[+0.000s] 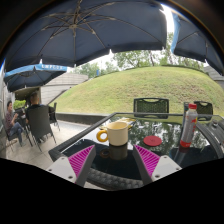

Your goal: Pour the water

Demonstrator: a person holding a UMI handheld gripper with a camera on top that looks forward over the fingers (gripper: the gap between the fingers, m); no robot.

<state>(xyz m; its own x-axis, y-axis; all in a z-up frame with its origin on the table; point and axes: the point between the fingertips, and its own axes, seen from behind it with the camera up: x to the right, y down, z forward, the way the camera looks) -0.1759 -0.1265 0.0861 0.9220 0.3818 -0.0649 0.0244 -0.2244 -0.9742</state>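
A cream mug with an orange handle on its left stands upright on a dark glass table, just ahead of my fingers and centred between them. A clear bottle with a red cap stands on the table to the right, beyond the right finger. A small round red lid lies between mug and bottle. My gripper is open, its magenta pads wide apart and holding nothing. The mug's reflection shows in the glass between the fingers.
A black mesh basket stands at the table's far edge, with another dark object to its right. Dark chairs and a seated person are to the left. Large parasols hang overhead.
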